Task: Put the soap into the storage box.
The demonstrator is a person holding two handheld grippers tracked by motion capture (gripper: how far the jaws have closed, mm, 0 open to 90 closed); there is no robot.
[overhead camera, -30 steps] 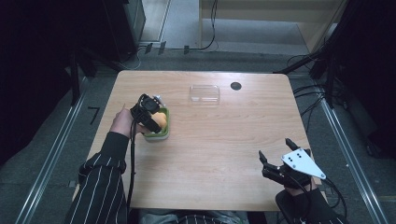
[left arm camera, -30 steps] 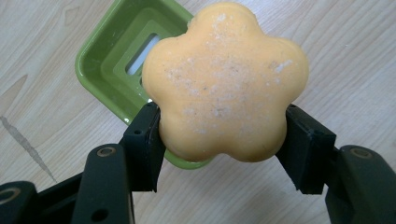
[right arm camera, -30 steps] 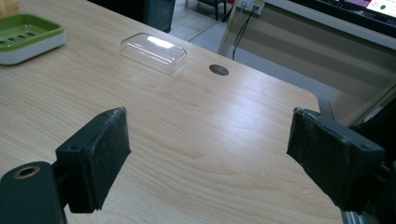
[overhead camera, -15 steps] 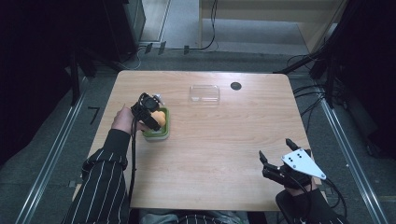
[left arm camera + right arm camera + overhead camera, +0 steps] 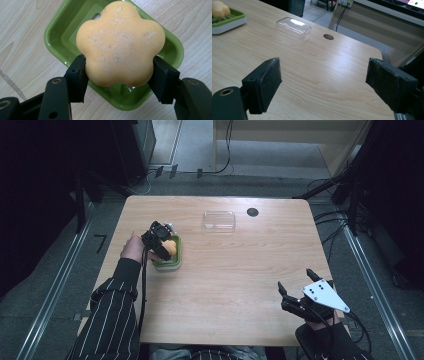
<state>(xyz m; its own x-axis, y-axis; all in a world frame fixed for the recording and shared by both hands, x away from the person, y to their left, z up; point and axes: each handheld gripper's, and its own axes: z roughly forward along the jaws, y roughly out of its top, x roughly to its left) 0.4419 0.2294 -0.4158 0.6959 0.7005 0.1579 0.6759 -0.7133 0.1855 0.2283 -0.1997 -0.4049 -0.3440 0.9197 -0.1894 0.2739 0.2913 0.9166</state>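
Lowered toward the green dish [image 5: 62,37], left gripper [image 5: 117,75] pinches orange soap [image 5: 120,42] — right gripper [image 5: 324,82] fingers spread.

From above, my left gripper [image 5: 161,242] covers most of the soap [image 5: 171,247] and part of the green dish [image 5: 172,261], while my right gripper's camera cuts the dish [image 5: 227,21] off at its left edge.

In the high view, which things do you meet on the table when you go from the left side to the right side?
left gripper holding the orange soap → green soap dish → clear plastic lid → round hole in the table → right gripper
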